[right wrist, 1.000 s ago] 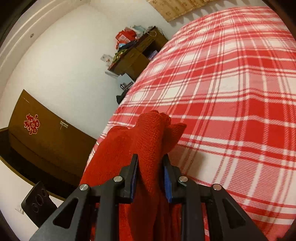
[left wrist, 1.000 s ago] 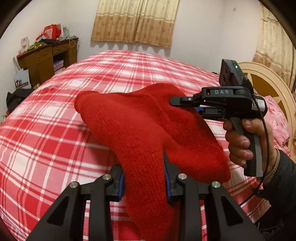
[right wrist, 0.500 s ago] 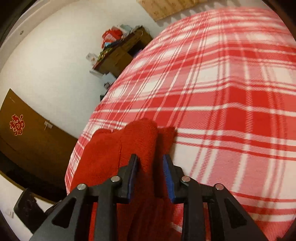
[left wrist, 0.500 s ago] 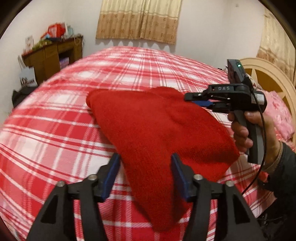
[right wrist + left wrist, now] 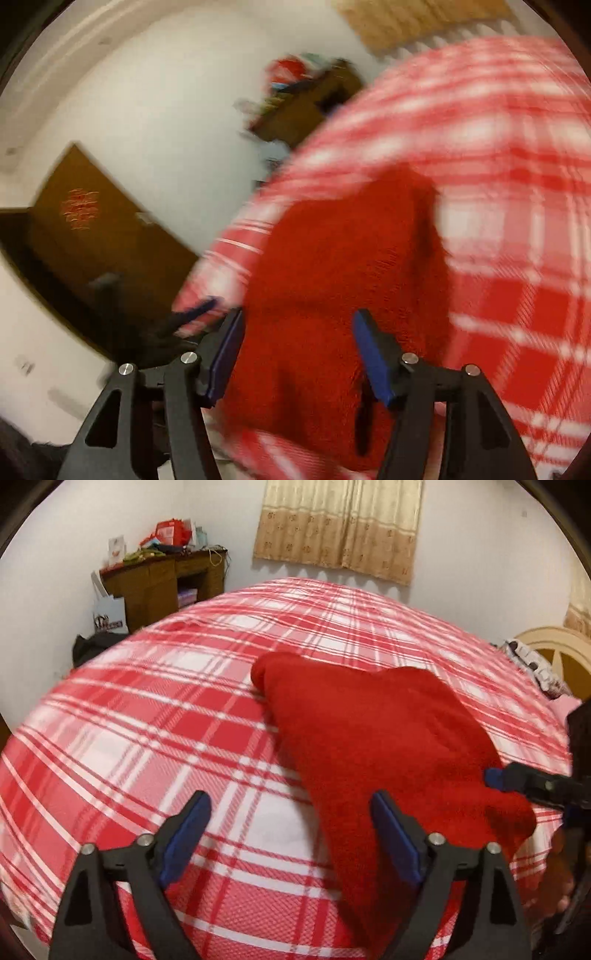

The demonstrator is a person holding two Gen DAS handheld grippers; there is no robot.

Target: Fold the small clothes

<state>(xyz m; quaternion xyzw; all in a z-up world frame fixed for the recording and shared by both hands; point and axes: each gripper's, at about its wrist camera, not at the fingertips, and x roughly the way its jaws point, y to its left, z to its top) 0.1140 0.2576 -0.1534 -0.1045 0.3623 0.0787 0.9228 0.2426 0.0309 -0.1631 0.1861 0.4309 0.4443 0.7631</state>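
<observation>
**One red garment released onto the plaid bed**

One red knitted garment is seen lying folded on the one red-and-white plaid bedcover. Two grippers are counted. The left gripper is spread wide and opening, with only the garment's near edge beside its right pad; nothing is pressed. The right gripper is opening too, with the garment beneath its parted pads, unclamped. A second ago the garment was pinched by both grippers and held raised; now it is laid down and let go.
</observation>
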